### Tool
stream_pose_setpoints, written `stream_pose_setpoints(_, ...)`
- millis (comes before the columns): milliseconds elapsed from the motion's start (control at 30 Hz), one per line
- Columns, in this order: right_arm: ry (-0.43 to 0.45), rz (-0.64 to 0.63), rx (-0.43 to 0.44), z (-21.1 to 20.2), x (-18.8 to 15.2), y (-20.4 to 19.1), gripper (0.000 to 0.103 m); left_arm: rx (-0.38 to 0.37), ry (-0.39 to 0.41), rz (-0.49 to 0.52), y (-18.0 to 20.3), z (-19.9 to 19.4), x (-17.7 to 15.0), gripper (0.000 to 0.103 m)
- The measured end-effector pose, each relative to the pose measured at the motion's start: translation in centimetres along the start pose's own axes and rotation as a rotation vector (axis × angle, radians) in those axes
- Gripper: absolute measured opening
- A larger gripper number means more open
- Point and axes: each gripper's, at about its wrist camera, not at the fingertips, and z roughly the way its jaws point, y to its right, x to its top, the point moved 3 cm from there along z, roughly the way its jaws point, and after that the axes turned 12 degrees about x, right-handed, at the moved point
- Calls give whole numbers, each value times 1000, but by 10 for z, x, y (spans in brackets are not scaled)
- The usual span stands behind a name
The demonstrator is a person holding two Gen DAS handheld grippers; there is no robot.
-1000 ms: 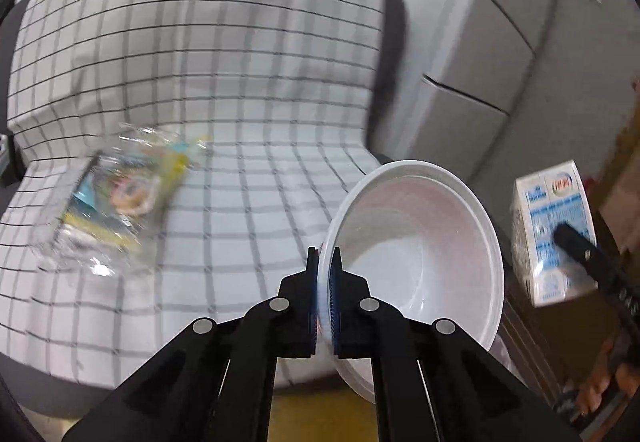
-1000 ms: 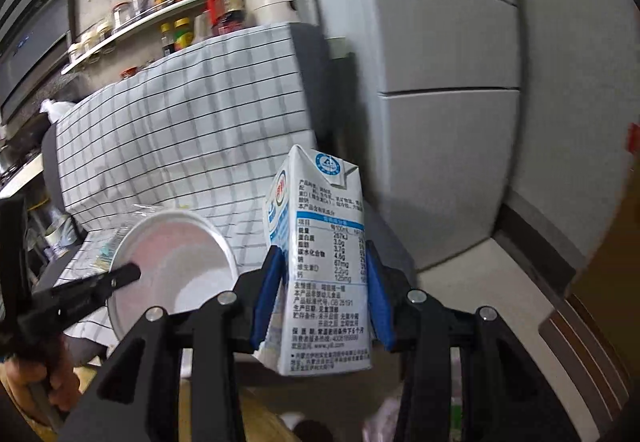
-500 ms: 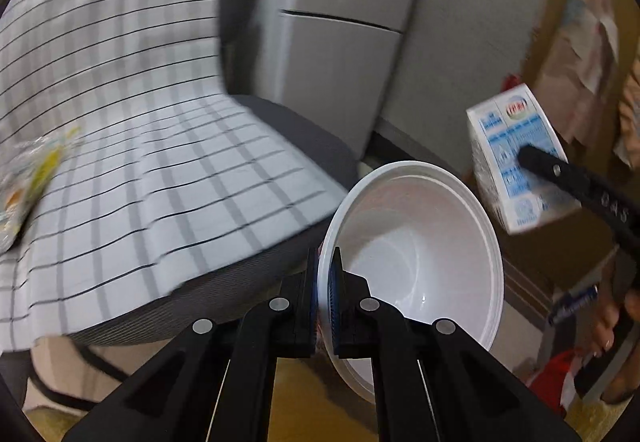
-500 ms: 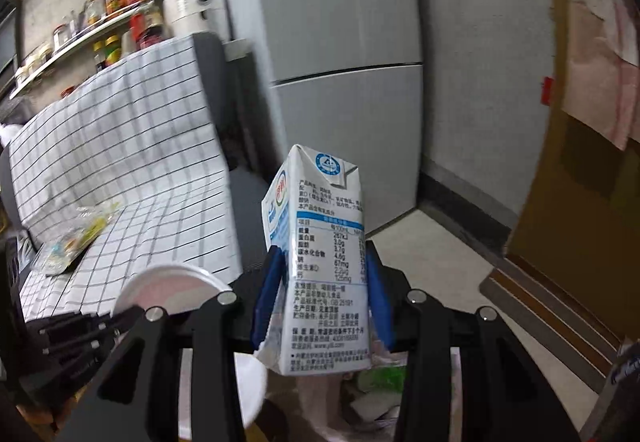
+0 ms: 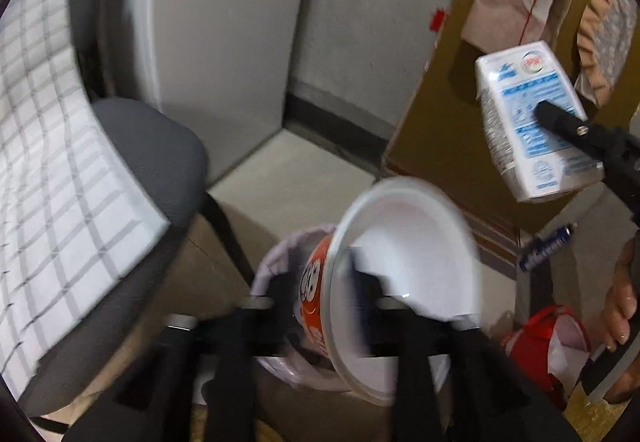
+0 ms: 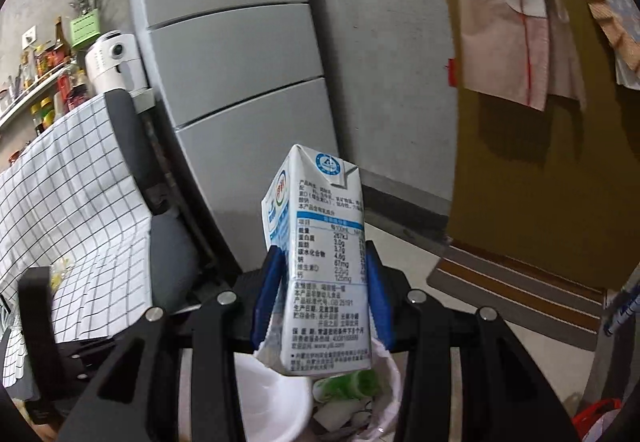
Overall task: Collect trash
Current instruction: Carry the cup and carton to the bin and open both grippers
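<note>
A white instant-noodle bowl (image 5: 408,254) with an orange outside hangs tilted and blurred over the white-lined trash bin (image 5: 276,266). My left gripper (image 5: 318,290) straddles its rim; the jaws are opening, and the outer finger (image 5: 280,298) stands clear of the orange wall. My right gripper (image 6: 320,290) is shut on a blue-and-white milk carton (image 6: 324,282), held upright above the bin (image 6: 386,374). In the right wrist view the bowl (image 6: 272,394) sits at the bin's mouth beside green trash (image 6: 348,386). The carton (image 5: 528,122) also shows at the upper right of the left wrist view.
A grey chair (image 5: 160,150) draped with a checked cloth (image 5: 60,202) stands left of the bin. A grey fridge (image 6: 240,82) rises behind, a brown door (image 6: 520,202) to the right. A red bag (image 5: 536,346) and a person's hand (image 5: 620,302) are at the right.
Both grippers have swung right, away from the chair, to above the trash bin. The left jaws, shut on the bowl's rim before, now stand apart. The carton stays gripped.
</note>
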Motion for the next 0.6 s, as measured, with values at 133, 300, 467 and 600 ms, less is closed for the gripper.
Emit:
stream_pose_setpoints(133, -38, -3, -8, 4, -10, 8, 41, 19, -9, -21, -5, 2, -7, 55)
stream_pose_setpoints(300, -121, -2, 29, 24, -28, -5, 41, 117, 34, -75, -40, -17, -13, 56)
stream_pose_setpoints(467, -198, 8, 69, 37, -45, -23, 41, 244, 89, -160, -89, -52, -24, 58)
stream_pose_setpoints(600, -202, -20, 71, 37, -45, -43, 41, 306, 136, -241, -120, -78, -30, 60)
